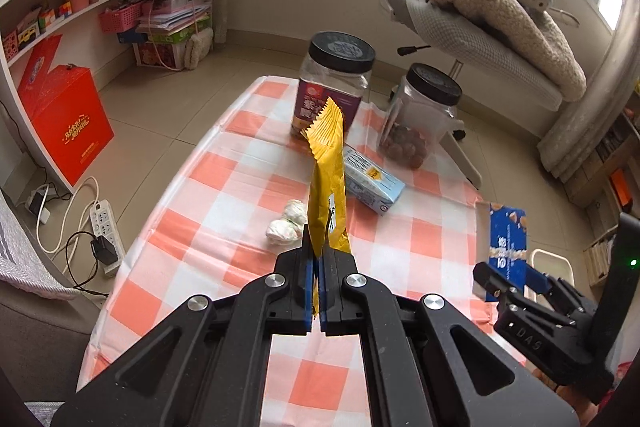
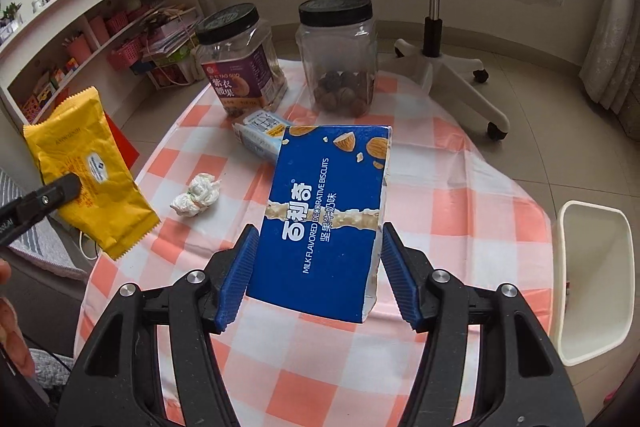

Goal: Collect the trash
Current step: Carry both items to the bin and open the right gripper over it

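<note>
Biscuit box [image 2: 326,215] hides part of milk carton [image 2: 262,133] behind it.

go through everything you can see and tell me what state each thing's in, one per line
left gripper: shut on yellow wrapper, lifted
right gripper: shut on blue biscuit box, lifted
crumpled tissue: lying on checked tablecloth
small light-blue carton: lying on its side
purple-label jar: upright, lid on
clear nut jar: upright, lid on
white bin: open
</note>
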`<state>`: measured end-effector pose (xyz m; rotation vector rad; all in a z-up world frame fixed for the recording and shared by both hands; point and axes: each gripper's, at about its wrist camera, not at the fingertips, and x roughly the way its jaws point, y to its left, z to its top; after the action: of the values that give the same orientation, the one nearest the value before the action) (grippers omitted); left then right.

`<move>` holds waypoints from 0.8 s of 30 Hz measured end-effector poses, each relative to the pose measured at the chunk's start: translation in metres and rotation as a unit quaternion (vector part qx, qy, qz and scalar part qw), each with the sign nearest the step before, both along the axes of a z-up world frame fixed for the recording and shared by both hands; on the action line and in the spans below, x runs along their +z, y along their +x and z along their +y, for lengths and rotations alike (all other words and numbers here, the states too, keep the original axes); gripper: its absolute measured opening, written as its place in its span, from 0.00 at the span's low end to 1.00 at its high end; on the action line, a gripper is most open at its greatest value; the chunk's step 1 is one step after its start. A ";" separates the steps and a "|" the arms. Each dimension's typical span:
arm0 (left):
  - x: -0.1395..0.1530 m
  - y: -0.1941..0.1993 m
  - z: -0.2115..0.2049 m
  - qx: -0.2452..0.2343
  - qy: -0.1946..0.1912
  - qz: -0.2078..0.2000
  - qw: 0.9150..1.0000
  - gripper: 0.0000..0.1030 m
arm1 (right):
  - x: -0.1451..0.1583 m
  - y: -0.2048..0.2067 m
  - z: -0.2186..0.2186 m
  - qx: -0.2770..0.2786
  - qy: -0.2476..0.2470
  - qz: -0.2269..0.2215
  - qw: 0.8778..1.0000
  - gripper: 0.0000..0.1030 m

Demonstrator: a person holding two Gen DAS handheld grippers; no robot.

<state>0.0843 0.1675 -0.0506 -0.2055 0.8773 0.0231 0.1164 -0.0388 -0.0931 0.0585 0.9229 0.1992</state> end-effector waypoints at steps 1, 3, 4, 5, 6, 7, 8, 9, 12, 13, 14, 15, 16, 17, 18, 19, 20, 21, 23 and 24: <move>-0.002 0.000 -0.007 -0.006 0.002 0.001 1.000 0.01 | 0.003 -0.002 -0.006 -0.001 -0.002 -0.009 1.000 0.57; -0.006 0.000 -0.023 -0.018 0.004 0.002 1.000 0.01 | 0.006 -0.005 -0.016 -0.004 -0.005 -0.026 1.000 0.57; -0.007 0.000 -0.030 -0.024 0.005 0.001 1.000 0.01 | 0.006 -0.007 -0.021 -0.008 -0.006 -0.035 0.999 0.57; -0.007 0.000 -0.037 -0.031 0.007 0.000 1.000 0.01 | 0.007 -0.010 -0.028 -0.012 -0.005 -0.044 0.999 0.57; -0.007 0.000 -0.045 -0.036 0.011 -0.002 0.999 0.01 | 0.006 -0.011 -0.035 -0.018 -0.003 -0.051 0.999 0.57; -0.007 -0.001 -0.052 -0.042 0.013 -0.004 0.999 0.01 | 0.006 -0.013 -0.041 -0.025 0.000 -0.055 0.998 0.57; -0.007 0.000 -0.059 -0.048 0.014 -0.006 0.999 0.01 | 0.005 -0.012 -0.047 -0.031 0.004 -0.055 0.998 0.57; -0.007 0.000 -0.065 -0.053 0.014 -0.008 0.998 0.01 | 0.005 -0.012 -0.053 -0.034 0.008 -0.055 0.998 0.57; -0.005 0.001 -0.083 -0.066 0.018 -0.014 0.998 0.01 | 0.013 -0.013 -0.066 -0.049 0.015 -0.070 0.996 0.57; -0.005 0.001 -0.088 -0.069 0.019 -0.015 0.997 0.01 | 0.015 -0.013 -0.071 -0.054 0.021 -0.072 0.996 0.57; -0.006 0.002 -0.092 -0.072 0.018 -0.015 0.997 0.01 | 0.017 -0.014 -0.076 -0.059 0.027 -0.074 0.995 0.57; -0.006 0.002 -0.096 -0.075 0.017 -0.015 0.997 0.01 | 0.019 -0.014 -0.081 -0.063 0.031 -0.075 0.995 0.57; -0.006 0.003 -0.100 -0.078 0.017 -0.015 0.997 0.01 | 0.020 -0.014 -0.085 -0.067 0.033 -0.077 0.994 0.57; -0.006 0.002 -0.104 -0.081 0.018 -0.015 0.996 0.01 | 0.022 -0.015 -0.089 -0.071 0.034 -0.078 0.994 0.57; -0.006 0.003 -0.108 -0.084 0.019 -0.016 0.996 0.01 | 0.023 -0.017 -0.093 -0.074 0.037 -0.080 0.993 0.57; -0.006 0.002 -0.112 -0.086 0.020 -0.016 0.996 0.01 | 0.024 -0.019 -0.098 -0.077 0.039 -0.082 0.993 0.57; -0.006 0.002 -0.116 -0.088 0.020 -0.017 0.996 0.01 | 0.025 -0.021 -0.102 -0.081 0.041 -0.084 0.992 0.57; -0.006 0.002 -0.120 -0.091 0.020 -0.017 0.996 0.01 | 0.026 -0.022 -0.105 -0.084 0.040 -0.086 0.992 0.58; -0.006 0.002 -0.127 -0.096 0.020 -0.017 0.995 0.01 | 0.028 -0.025 -0.113 -0.091 0.034 -0.092 0.991 0.58; -0.005 0.003 -0.132 -0.098 0.020 -0.018 0.995 0.01 | 0.029 -0.026 -0.117 -0.095 0.029 -0.095 0.991 0.58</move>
<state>0.0868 0.0359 -0.0559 -0.0809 0.8572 -0.1461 0.0902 -0.1555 -0.0640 0.1788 0.7174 0.0531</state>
